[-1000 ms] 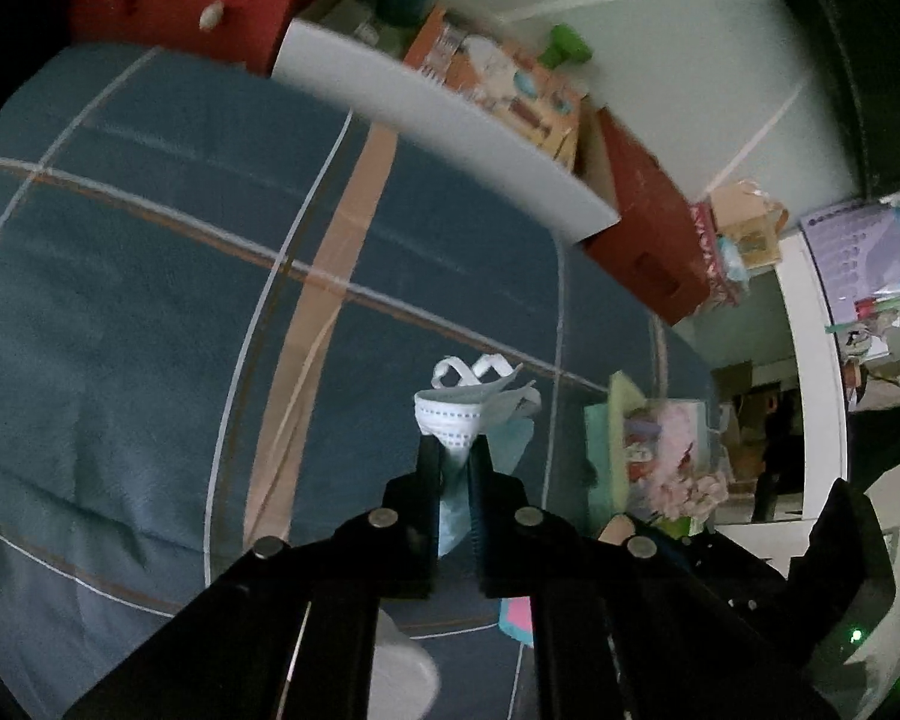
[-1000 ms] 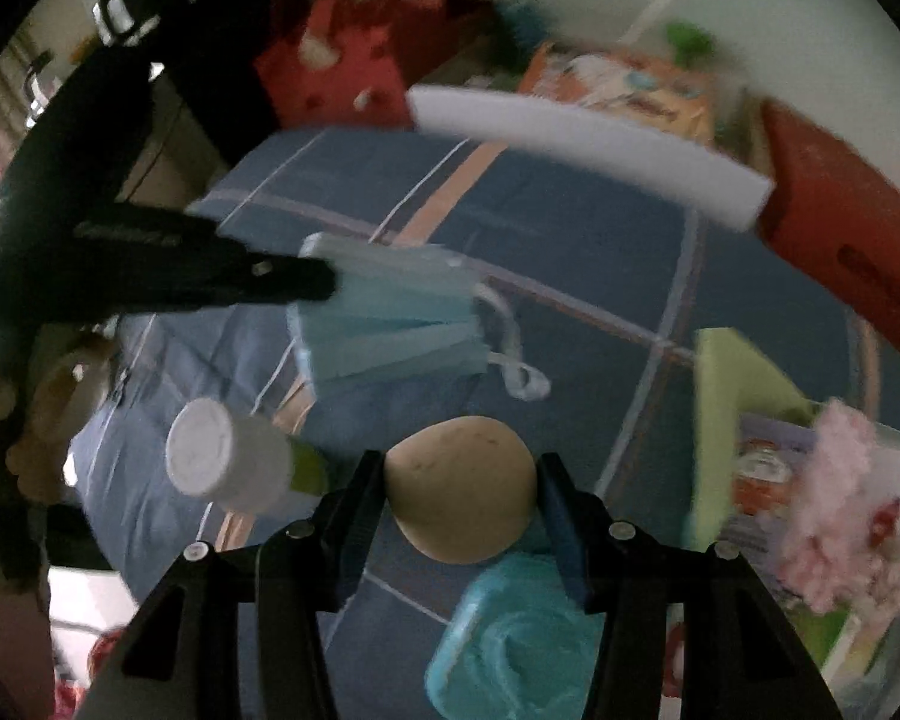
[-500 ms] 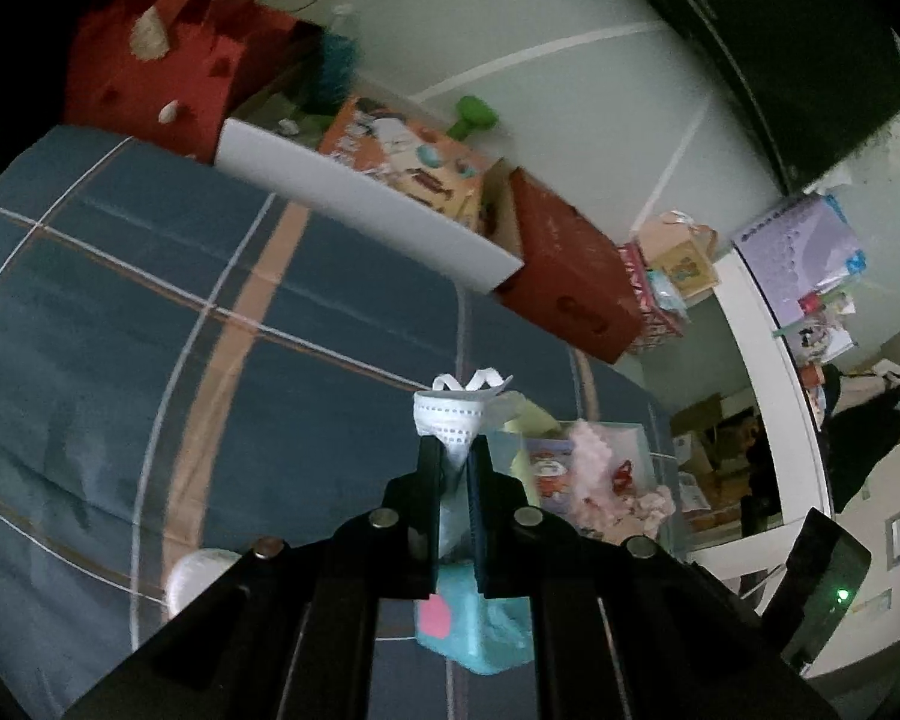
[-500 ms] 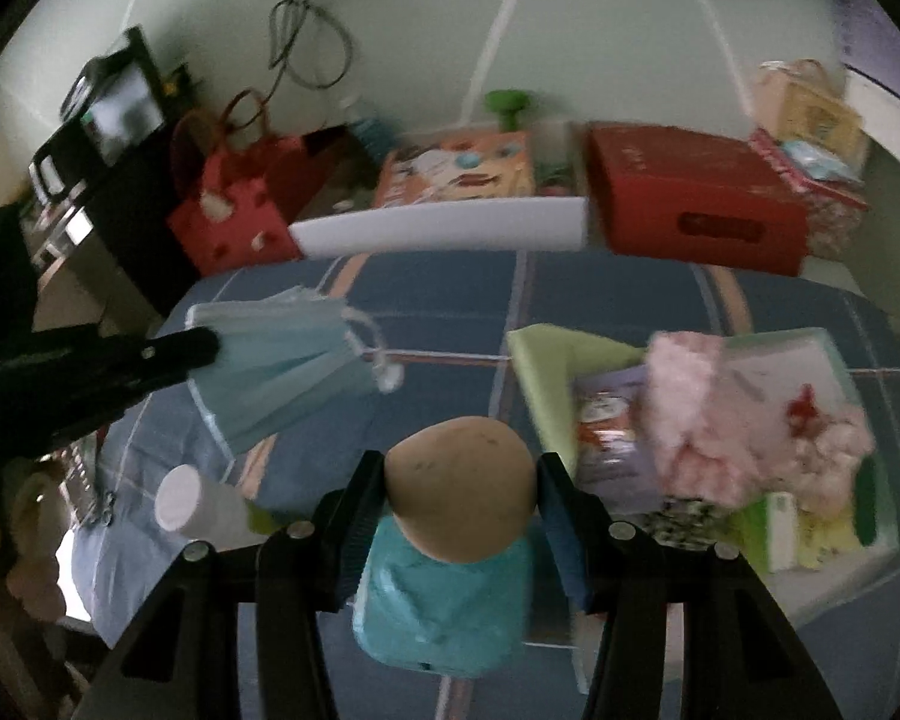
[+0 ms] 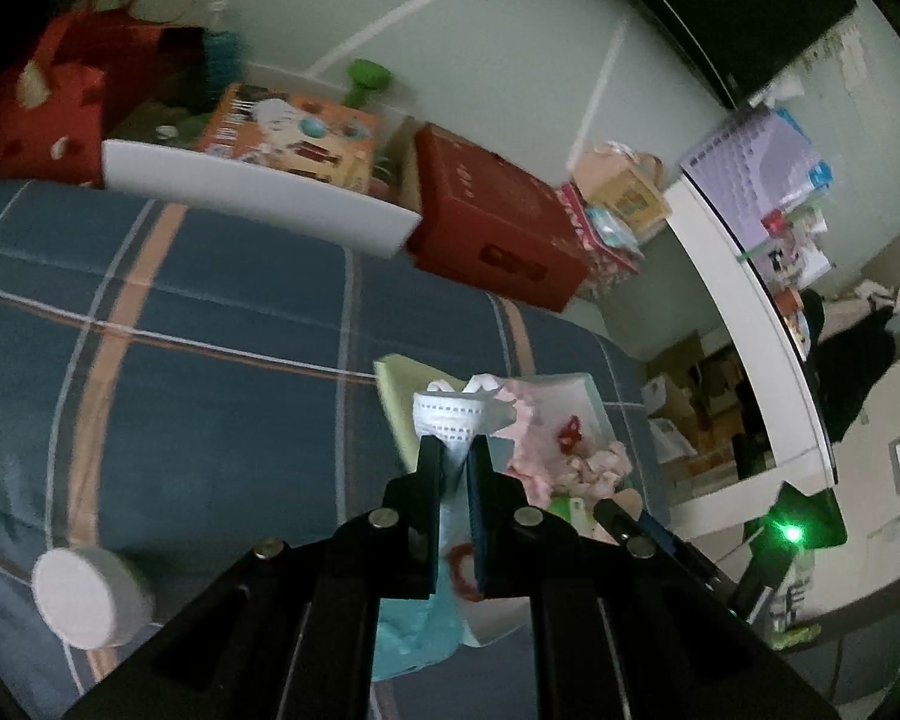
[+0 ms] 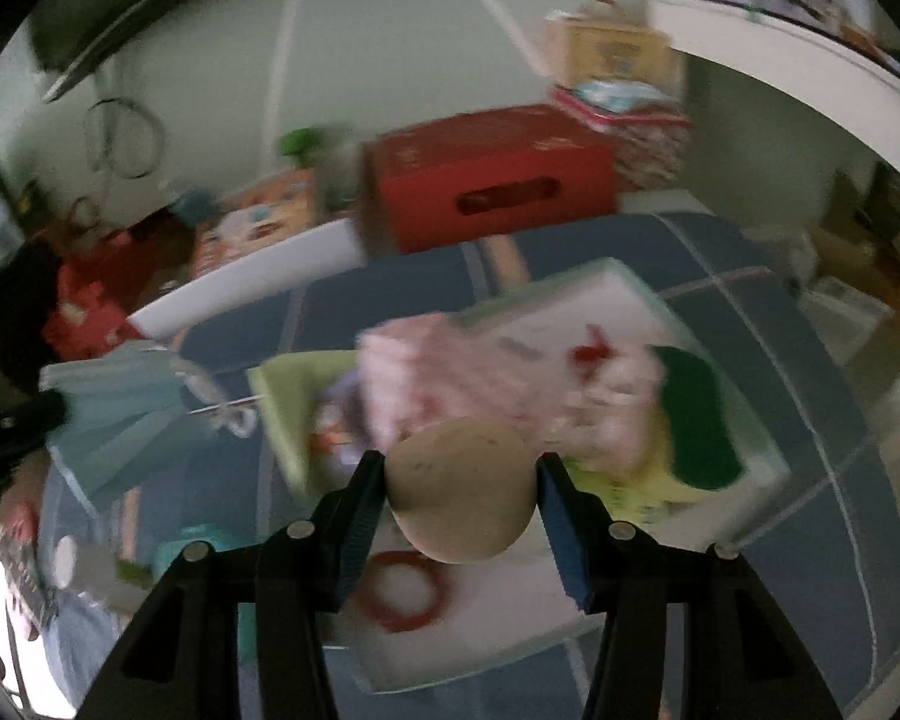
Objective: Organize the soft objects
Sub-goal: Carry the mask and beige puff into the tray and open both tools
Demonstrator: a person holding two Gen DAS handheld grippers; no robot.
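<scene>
My left gripper (image 5: 455,450) is shut on a pale blue face mask (image 5: 453,417), held in the air in front of the white tray (image 5: 588,387); the mask also hangs at the left of the right wrist view (image 6: 120,408). My right gripper (image 6: 459,468) is shut on a round beige soft pad (image 6: 462,492), held just above the near part of the tray (image 6: 636,294). The tray holds a pink fluffy item (image 6: 450,372), a green sponge (image 6: 696,426) and a red ring (image 6: 402,594).
The tray lies on a blue plaid bed cover (image 5: 210,408). A white-capped bottle (image 5: 84,597) lies at the near left, a teal object (image 5: 414,630) beside the tray. A white board (image 5: 258,204), a red box (image 5: 492,234) and a red bag (image 5: 36,102) line the far edge.
Both grippers have swung right toward the tray, keeping their loads. The beige pad has moved from over the teal object to over the tray.
</scene>
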